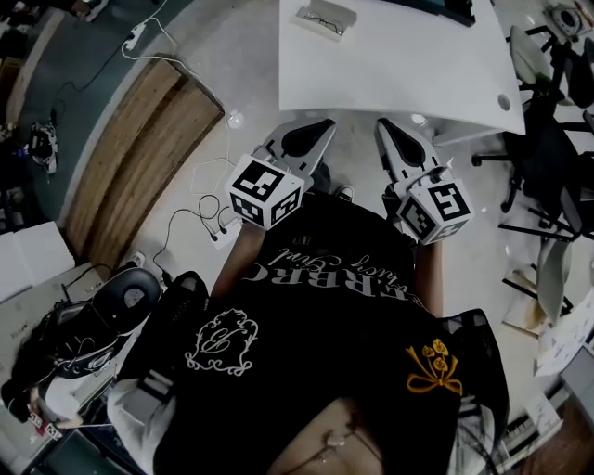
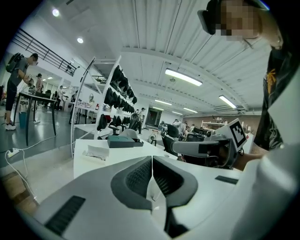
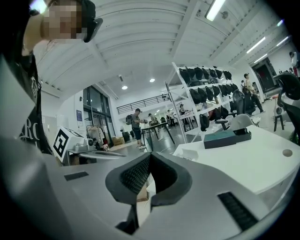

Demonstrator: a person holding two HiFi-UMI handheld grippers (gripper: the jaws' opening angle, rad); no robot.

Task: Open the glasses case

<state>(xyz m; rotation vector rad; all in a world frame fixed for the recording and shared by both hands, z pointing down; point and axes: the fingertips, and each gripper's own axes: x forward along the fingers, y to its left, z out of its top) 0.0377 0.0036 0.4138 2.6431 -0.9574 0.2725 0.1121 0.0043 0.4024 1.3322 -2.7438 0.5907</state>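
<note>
The glasses case [image 1: 325, 19] is a small white case with a pair of dark-framed glasses lying on it, at the far left of the white table [image 1: 418, 74]. It also shows in the left gripper view as the case [image 2: 97, 152], and, less clearly, in the right gripper view as a white shape [image 3: 190, 153]. My left gripper [image 1: 320, 126] is shut with nothing between its pads, held over the floor short of the table's near edge. Beside it, my right gripper [image 1: 384, 126] is also shut and empty. Both are well apart from the case.
A teal box [image 2: 119, 140] lies on the table beyond the case. Office chairs [image 1: 548, 158] crowd the table's right side. Cables [image 1: 200, 218] and a wooden panel [image 1: 139, 158] cover the floor at left. Shelves of dark bags [image 2: 117, 101] and people stand in the background.
</note>
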